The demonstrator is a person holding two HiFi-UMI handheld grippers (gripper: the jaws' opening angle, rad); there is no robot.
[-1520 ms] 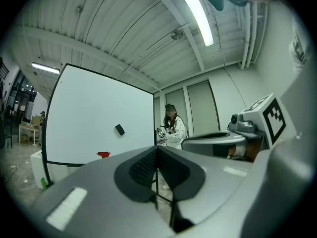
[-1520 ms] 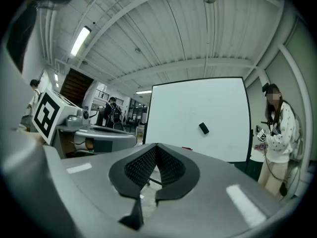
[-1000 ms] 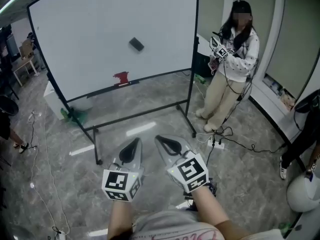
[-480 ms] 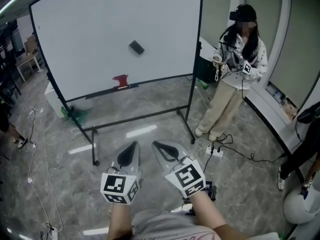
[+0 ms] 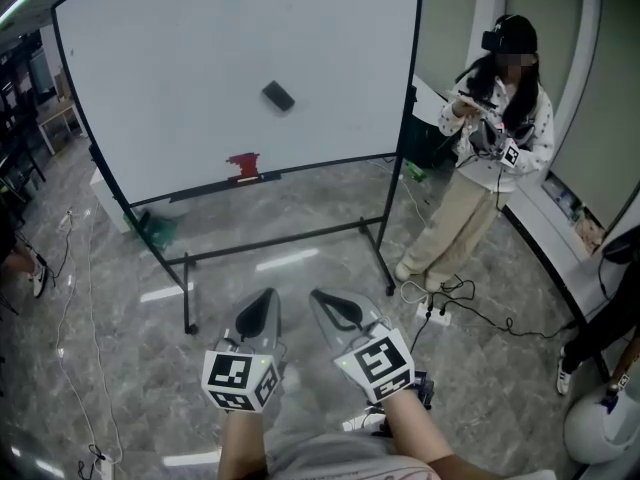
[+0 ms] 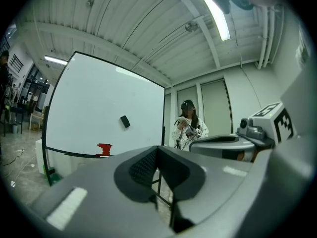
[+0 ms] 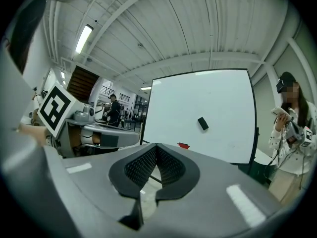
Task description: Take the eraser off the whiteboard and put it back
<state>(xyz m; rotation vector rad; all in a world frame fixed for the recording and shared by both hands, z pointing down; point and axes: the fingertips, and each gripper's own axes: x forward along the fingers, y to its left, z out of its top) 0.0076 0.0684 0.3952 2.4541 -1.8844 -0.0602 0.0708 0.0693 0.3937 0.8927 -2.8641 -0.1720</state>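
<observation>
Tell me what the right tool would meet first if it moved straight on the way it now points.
Probably the whiteboard, near its lower edge; nothing shows in between, though depth is unclear. The right tool is shut and empty.

Grey marbled floor (image 5: 500, 388), ribbed white ceiling (image 7: 198, 24)

Dark rectangular eraser (image 5: 278, 95) sits tilted on the whiteboard (image 5: 180, 58), upper centre of the frame; the white board stands upright on its black-framed stand.
</observation>
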